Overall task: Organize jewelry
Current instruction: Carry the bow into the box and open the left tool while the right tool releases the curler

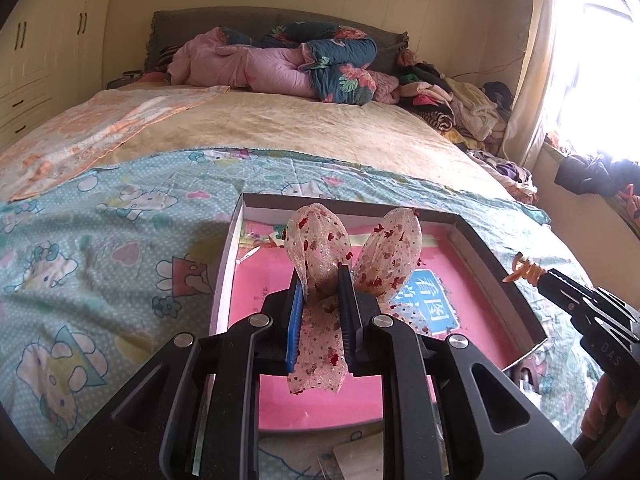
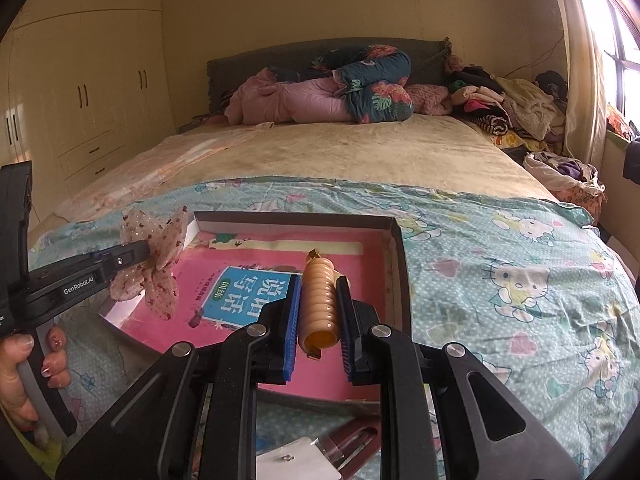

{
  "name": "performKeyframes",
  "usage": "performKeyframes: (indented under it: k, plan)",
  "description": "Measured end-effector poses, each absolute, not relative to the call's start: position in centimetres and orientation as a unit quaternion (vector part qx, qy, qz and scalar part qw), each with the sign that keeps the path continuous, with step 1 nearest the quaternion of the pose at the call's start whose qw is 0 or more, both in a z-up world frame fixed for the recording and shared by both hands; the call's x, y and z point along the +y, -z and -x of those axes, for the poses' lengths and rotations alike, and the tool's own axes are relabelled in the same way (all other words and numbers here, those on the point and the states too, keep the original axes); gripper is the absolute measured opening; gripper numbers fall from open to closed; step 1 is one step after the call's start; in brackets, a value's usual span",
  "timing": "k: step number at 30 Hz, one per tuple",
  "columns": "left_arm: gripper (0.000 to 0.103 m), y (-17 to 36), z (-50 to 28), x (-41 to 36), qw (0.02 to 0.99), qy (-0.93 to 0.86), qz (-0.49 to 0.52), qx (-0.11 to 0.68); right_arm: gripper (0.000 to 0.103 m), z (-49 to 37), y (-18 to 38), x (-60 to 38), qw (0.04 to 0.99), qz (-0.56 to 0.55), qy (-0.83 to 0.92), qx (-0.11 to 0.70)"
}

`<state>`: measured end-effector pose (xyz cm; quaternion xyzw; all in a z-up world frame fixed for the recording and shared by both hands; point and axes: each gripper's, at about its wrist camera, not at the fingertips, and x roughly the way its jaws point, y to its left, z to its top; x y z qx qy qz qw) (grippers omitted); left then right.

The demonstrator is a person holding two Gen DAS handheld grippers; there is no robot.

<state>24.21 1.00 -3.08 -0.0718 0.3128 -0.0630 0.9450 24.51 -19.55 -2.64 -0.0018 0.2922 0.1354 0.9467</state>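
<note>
My left gripper [image 1: 320, 276] is shut on a sheer pink bow hair clip [image 1: 340, 248] with red flecks, held above a shallow cardboard box [image 1: 230, 256] on the bed. The box holds a pink book [image 1: 280, 276] with a blue label. My right gripper [image 2: 319, 280] is shut on a peach ribbed hair clip [image 2: 319, 300], held over the box's right part [image 2: 394, 264]. The bow also shows in the right wrist view [image 2: 154, 256], at the box's left edge. The right gripper's tip with the peach clip shows in the left wrist view [image 1: 528, 270], beyond the box's right wall.
The box lies on a Hello Kitty sheet [image 1: 100, 240] at the bed's near end. Folded quilts [image 1: 280, 64] and piled clothes [image 1: 452, 100] lie at the far end. A wardrobe [image 2: 80, 80] stands left, a window [image 2: 616, 40] right. A small card and a dark clip [image 2: 344, 444] lie near the box's front edge.
</note>
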Motion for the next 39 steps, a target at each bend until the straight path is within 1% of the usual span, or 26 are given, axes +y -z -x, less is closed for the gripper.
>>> performKeyframes:
  k: [7, 15, 17, 18, 22, 24, 28, 30, 31, 33, 34, 36, 37, 39]
  plan:
    - [0.011, 5.0, -25.1, 1.2, 0.937, 0.062, 0.067, 0.336, 0.017, -27.8, 5.0, -19.5, 0.936, 0.006, -0.117, 0.331]
    - [0.015, 5.8, -25.1, 1.3, 0.935, 0.059, 0.062, 0.344, 0.017, -29.1, 6.2, -20.0, 0.928, 0.002, -0.109, 0.356]
    - [0.019, 5.8, -25.0, 1.4, 0.935, 0.057, 0.062, 0.344, 0.017, -29.2, 6.4, -20.1, 0.926, 0.000, -0.108, 0.361]
    - [0.023, 5.9, -25.0, 1.5, 0.935, 0.055, 0.063, 0.344, 0.018, -29.3, 6.5, -20.2, 0.925, -0.001, -0.108, 0.364]
    - [0.028, 5.7, -24.6, 1.7, 0.937, 0.054, 0.064, 0.340, 0.019, -29.1, 6.6, -20.4, 0.924, -0.007, -0.107, 0.367]
    - [0.034, 5.6, -24.4, 1.7, 0.937, 0.054, 0.063, 0.338, 0.032, -28.7, 6.4, -20.5, 0.925, -0.011, -0.109, 0.364]
    - [0.040, 5.1, -23.8, 1.7, 0.940, 0.053, 0.063, 0.332, 0.040, -27.8, 5.8, -20.5, 0.929, -0.014, -0.113, 0.353]
    - [0.045, 4.8, -23.3, 1.7, 0.942, 0.053, 0.063, 0.326, 0.049, -27.1, 5.4, -20.6, 0.932, -0.014, -0.115, 0.344]
    - [0.046, 4.6, -23.0, 1.7, 0.943, 0.053, 0.063, 0.323, 0.051, -26.7, 5.2, -20.6, 0.933, -0.014, -0.118, 0.340]
    - [0.052, 4.2, -22.5, 1.8, 0.944, 0.054, 0.068, 0.319, 0.059, -25.9, 4.6, -20.6, 0.937, -0.011, -0.118, 0.328]
    - [0.053, 4.0, -22.2, 1.8, 0.945, 0.055, 0.071, 0.316, 0.060, -25.4, 4.3, -20.6, 0.940, -0.010, -0.120, 0.321]
    - [0.058, 3.6, -21.5, 1.7, 0.947, 0.055, 0.072, 0.309, 0.066, -24.5, 3.8, -20.6, 0.943, -0.010, -0.122, 0.309]
    - [0.059, 3.4, -21.3, 1.6, 0.947, 0.056, 0.072, 0.306, 0.068, -24.1, 3.5, -20.6, 0.945, -0.010, -0.120, 0.304]
    - [0.064, 3.0, -20.6, 1.5, 0.949, 0.057, 0.073, 0.301, 0.074, -23.2, 2.9, -20.7, 0.949, -0.011, -0.121, 0.291]
